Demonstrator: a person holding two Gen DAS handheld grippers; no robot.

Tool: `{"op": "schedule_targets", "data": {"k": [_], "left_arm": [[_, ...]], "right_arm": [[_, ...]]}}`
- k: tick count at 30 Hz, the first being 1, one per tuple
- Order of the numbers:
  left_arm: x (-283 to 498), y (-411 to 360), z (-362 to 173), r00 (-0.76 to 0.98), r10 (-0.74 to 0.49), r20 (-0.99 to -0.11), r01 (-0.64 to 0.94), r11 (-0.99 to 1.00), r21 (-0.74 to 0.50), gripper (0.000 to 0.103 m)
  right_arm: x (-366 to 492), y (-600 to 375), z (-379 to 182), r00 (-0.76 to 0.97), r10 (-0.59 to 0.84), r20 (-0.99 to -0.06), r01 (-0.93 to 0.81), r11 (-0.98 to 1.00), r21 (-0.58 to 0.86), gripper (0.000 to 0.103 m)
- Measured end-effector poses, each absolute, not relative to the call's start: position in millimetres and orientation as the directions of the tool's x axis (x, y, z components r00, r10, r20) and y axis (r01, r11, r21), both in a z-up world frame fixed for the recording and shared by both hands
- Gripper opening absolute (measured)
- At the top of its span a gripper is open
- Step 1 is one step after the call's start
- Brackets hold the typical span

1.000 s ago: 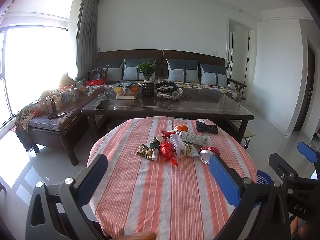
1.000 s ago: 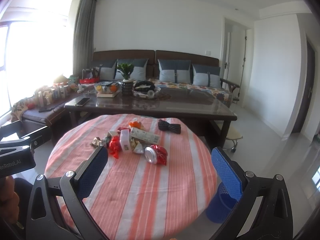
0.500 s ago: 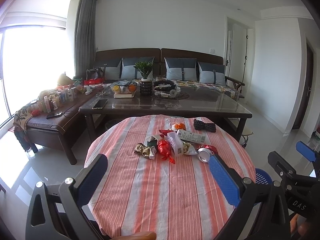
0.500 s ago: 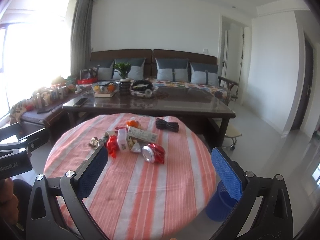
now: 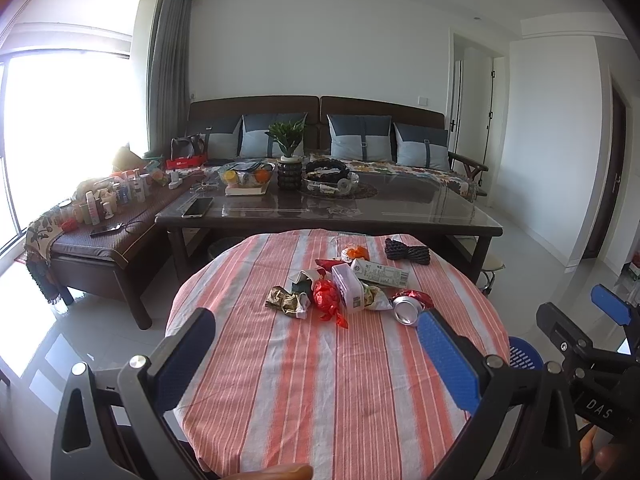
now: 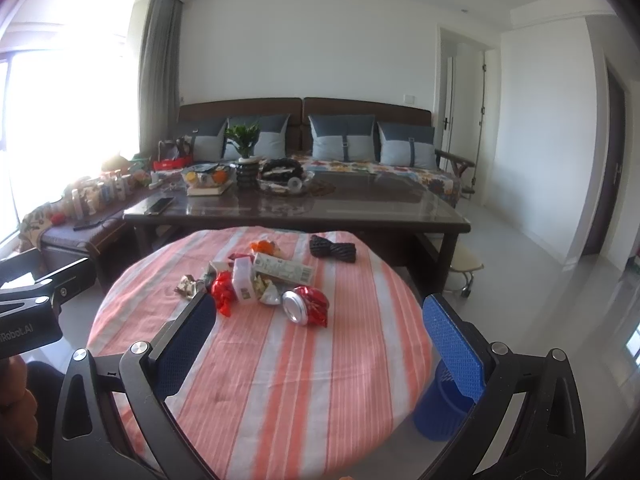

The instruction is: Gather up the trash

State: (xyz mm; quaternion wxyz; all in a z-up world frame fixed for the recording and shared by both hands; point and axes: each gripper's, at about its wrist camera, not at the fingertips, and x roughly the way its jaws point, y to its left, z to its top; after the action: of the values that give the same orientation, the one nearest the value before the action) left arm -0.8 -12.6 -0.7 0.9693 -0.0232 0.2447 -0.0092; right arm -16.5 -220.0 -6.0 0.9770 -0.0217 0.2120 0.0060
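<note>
Both spread wide and empty, left claw (image 5: 316, 344) and right claw (image 6: 318, 330), held above the counter's (image 5: 360, 392) near edge. Trash pile (image 5: 344, 290) toward the far edge, well ahead of both; blue bin (image 6: 442, 412) on the floor beside the right edge.

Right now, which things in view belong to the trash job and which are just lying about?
Job:
- crushed can
- red wrapper
- gold wrapper
- white plastic box
- flattened carton
- blue bin on the floor beside the round table
- left hand-held gripper and right hand-held gripper, both open and empty

Lying about:
- phone
- potted plant
- fruit bowl
- cushions
</note>
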Motion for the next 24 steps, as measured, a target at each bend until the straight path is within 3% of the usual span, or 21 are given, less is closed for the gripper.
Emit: {"op": "schedule_targets", "data": {"k": [24], "left_arm": [[2.5, -14.0, -5.3, 0.869, -0.036, -0.494, 0.011, 0.999, -0.053, 0.103]], "right_arm": [[-13.6, -223.0, -7.9, 0.900, -0.013, -0.436, -0.004, 0.999, -0.037, 0.103]]}}
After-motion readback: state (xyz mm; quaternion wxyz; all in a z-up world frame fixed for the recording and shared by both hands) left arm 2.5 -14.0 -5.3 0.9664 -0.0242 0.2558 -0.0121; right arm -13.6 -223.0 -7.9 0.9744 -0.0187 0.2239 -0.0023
